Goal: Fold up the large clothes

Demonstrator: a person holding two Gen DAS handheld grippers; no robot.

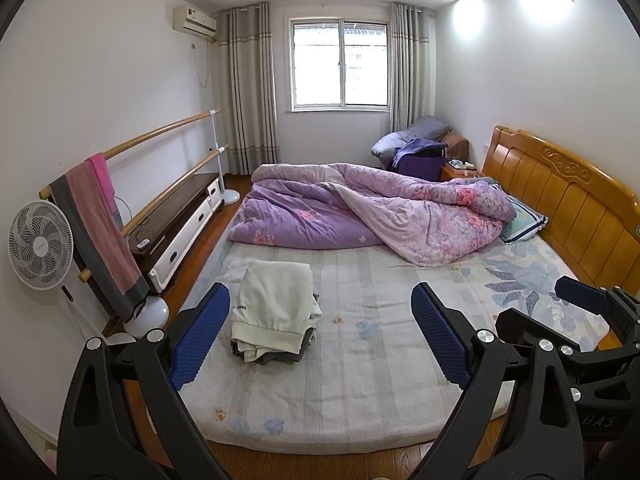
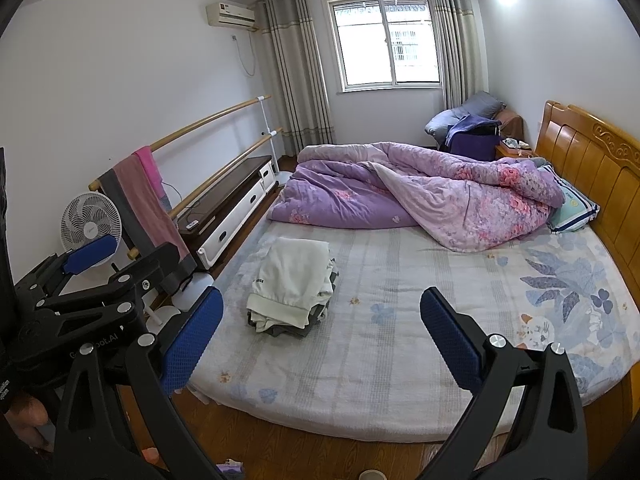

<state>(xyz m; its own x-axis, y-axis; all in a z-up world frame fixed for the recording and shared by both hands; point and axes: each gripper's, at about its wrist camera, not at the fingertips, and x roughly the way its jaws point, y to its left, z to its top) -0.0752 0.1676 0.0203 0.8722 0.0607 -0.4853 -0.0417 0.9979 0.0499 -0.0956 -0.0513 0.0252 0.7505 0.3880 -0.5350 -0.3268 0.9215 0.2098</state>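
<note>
A folded cream garment [image 1: 276,306] [image 2: 292,282] tops a small stack of folded clothes near the left edge of the bed [image 1: 380,360] [image 2: 400,340]. My left gripper [image 1: 320,332] is held above the foot of the bed, open and empty, with the stack just inside its left finger. My right gripper [image 2: 322,334] is also open and empty, hovering over the foot of the bed to the right of the stack. In the left wrist view the right gripper [image 1: 584,300] shows at the far right. In the right wrist view the left gripper [image 2: 90,254] shows at the far left.
A crumpled purple floral duvet [image 1: 372,208] [image 2: 420,196] covers the far half of the bed. A wooden headboard [image 1: 560,200] stands at the right. A fan [image 1: 40,240], a rail with towels [image 1: 100,220] and a low cabinet [image 1: 180,220] line the left wall.
</note>
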